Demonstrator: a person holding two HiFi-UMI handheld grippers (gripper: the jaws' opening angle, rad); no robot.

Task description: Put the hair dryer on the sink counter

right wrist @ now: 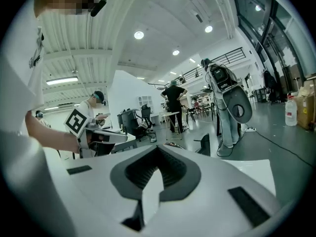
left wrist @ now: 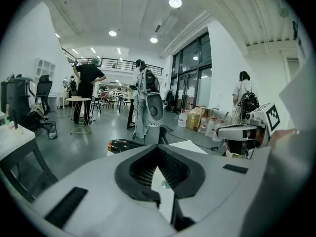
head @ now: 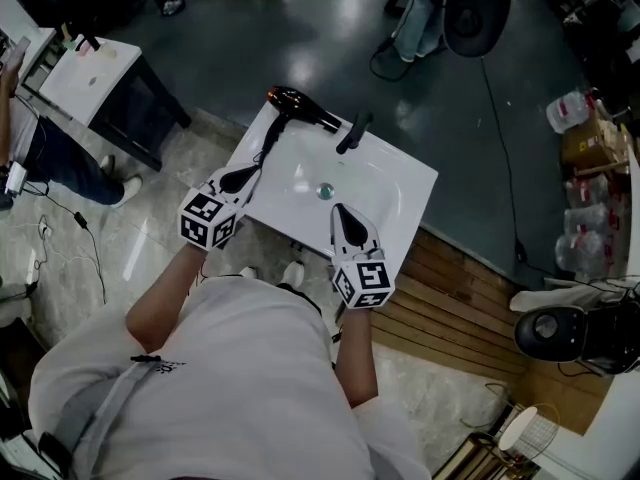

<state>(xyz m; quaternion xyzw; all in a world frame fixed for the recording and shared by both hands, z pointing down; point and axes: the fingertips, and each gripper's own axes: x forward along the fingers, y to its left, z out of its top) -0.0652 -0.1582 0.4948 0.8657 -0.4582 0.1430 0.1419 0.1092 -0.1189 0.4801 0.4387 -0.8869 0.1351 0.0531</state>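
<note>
Hair dryer (head: 300, 106) lies flat on the sink counter (head: 405, 180), at the back left corner, just beside the black tap (head: 355, 133). It is black with an orange end. Its cord (head: 266, 150) runs down the left side of the counter.

The left gripper (head: 252, 173) hangs over the front left edge of the counter. Its jaws are closed and hold nothing. The right gripper (head: 340, 211) is over the front edge too, on the other side of the drain (head: 324, 190). Its jaws are also pressed together, with nothing in them. Both are well apart from the dryer.

So I think the job is as good as done. The dryer looks like it sits safely on the counter. The next move may just be to pull both grippers away from the sink.

One thing to watch is the cord. It comes close to the left gripper, so that gripper should move off without catching it, or the dryer could get tugged.

Around the sink there is a small white table (head: 95, 73) to the left, with a person (head: 40, 153) beside it. A dark chair (head: 475, 13) stands far behind. Bottles (head: 570, 113) and a brown box (head: 590, 143) sit off to the right. None of these are in the way.
</note>
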